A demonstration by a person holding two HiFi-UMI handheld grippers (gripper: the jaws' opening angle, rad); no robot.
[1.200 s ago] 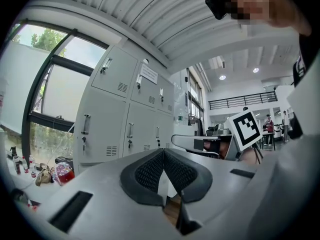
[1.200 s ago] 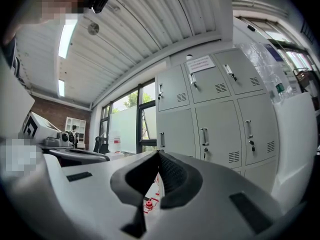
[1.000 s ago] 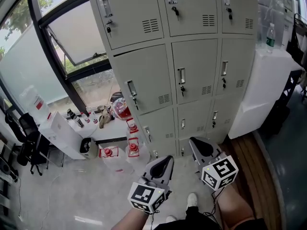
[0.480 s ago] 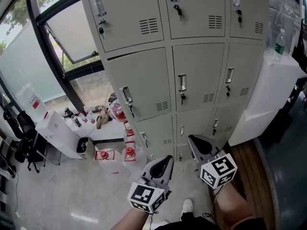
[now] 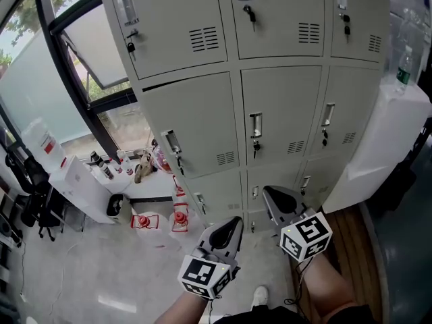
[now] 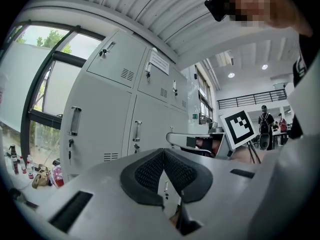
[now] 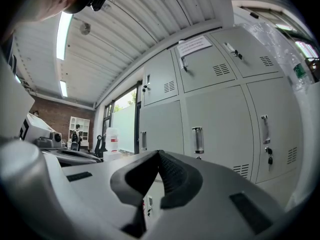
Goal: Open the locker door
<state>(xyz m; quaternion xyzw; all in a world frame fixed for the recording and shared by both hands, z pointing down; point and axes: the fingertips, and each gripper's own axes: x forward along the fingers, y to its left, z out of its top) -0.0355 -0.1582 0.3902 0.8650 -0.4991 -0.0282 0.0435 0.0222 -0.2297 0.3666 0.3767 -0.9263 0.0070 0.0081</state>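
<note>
A bank of grey metal lockers [image 5: 270, 93] stands in front of me, each door with an upright handle and a key lock. The middle-row centre door [image 5: 280, 113] has its handle [image 5: 256, 127] straight ahead. The door to its left [image 5: 192, 130] shows a dark gap along its top edge. My left gripper [image 5: 235, 220] and right gripper [image 5: 267, 192] hang low in front of the bottom row, apart from the doors, both shut and empty. The left gripper view shows its jaws [image 6: 163, 151] touching, with the lockers [image 6: 100, 114] beyond. The right gripper [image 7: 159, 153] faces the lockers [image 7: 215, 119] too.
A large window [image 5: 61, 66] lies to the left, with a white box [image 5: 84, 187] carrying bottles and red-and-white items [image 5: 177, 218] on the floor below it. A white cabinet [image 5: 388, 140] with a bottle [image 5: 403, 66] stands right of the lockers. A black chair [image 5: 27, 201] sits far left.
The lockers have grown larger and slid up in the head view as the person has stepped nearer. Both grippers keep their place in the view and stay shut.
</note>
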